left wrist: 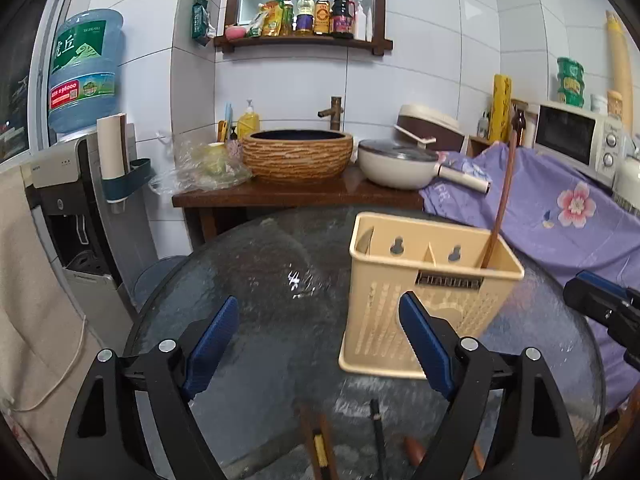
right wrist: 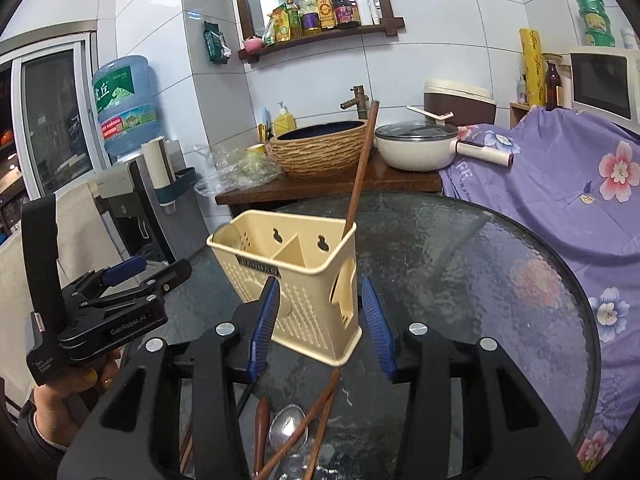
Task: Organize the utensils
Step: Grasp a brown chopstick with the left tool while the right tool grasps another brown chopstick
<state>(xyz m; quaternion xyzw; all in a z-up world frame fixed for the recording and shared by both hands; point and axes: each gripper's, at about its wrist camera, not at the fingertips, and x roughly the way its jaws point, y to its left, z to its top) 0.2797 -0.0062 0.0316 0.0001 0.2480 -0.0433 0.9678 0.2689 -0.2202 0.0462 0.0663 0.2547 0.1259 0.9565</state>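
A beige utensil holder is stood on the round glass bench, at about one o'clock from the left gripper and close ahead at twelve o'clock from the right gripper. One brown chopstick is already leant in the holder's right-hand compartment, its top tilted out past the rim. The remaining utensils are seen at six o'clock in the right wrist view, on the bench beneath the gripper: two crossed chopsticks, a metal spoon and a wooden handle (what it belongs to cannot be told).

The fingers of both grippers are spread, and nothing is held between either pair. The right fingers are placed to either side of the holder's near corner, though contact cannot be confirmed.

Several risks are judged from this arrangement. The holder looks light and is loaded on one side only, so it could be pushed along the smooth glass or tipped if it is nudged by a finger. The leaning chopstick could be knocked out by a careless pass above the rim. The crossed chopsticks are likely to roll or scissor apart when one is pinched, and the spoon lies flat on the glass, so a grip on it could slip. The two grippers are near each other, and a collision is possible if both are brought to the pile together
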